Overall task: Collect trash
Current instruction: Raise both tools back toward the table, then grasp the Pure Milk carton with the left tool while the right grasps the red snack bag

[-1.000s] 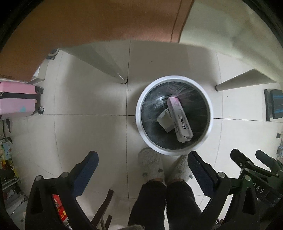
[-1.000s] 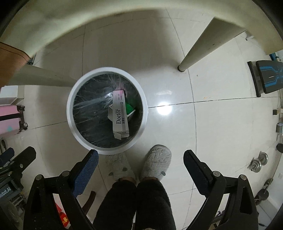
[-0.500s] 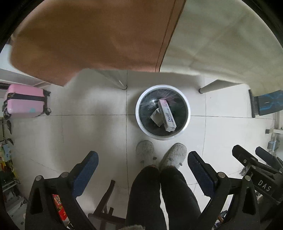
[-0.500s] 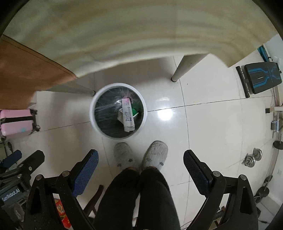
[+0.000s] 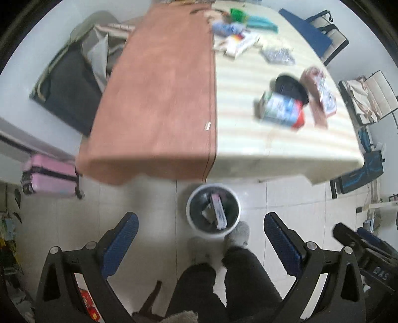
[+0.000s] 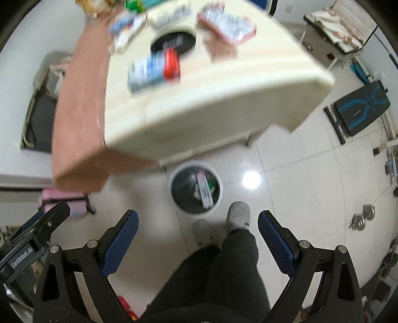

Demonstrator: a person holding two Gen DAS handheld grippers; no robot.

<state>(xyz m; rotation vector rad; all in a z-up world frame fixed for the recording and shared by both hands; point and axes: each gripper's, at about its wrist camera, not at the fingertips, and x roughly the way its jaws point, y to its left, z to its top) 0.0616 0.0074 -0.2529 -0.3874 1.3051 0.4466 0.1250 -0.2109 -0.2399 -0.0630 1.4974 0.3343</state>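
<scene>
A white round bin (image 5: 194, 223) (image 6: 175, 198) with a black liner stands on the floor by the table's near edge, holding a long pink-white box (image 5: 219, 211) (image 6: 205, 191) and smaller packets. On the table top lie a blue-white-red packet (image 5: 281, 110) (image 6: 154, 68), a pink box (image 5: 321, 94) (image 6: 226, 22), a black round dish (image 5: 291, 88) (image 6: 174, 42) and several more packets (image 5: 238, 42) at the far end. My left gripper (image 5: 200, 236) and right gripper (image 6: 197, 231) are both open and empty, high above the floor.
The table has a brown cloth (image 5: 159, 94) on its left half and a cream striped cloth (image 5: 248, 124) on the right. A person's legs and slippers (image 6: 238, 216) stand by the bin. A pink suitcase (image 5: 49, 176) is at left, dumbbells (image 6: 363, 216) at right.
Both grippers have risen from close above the bin to above table height. The bin has shrunk in view and the table top with its packets has come into sight.
</scene>
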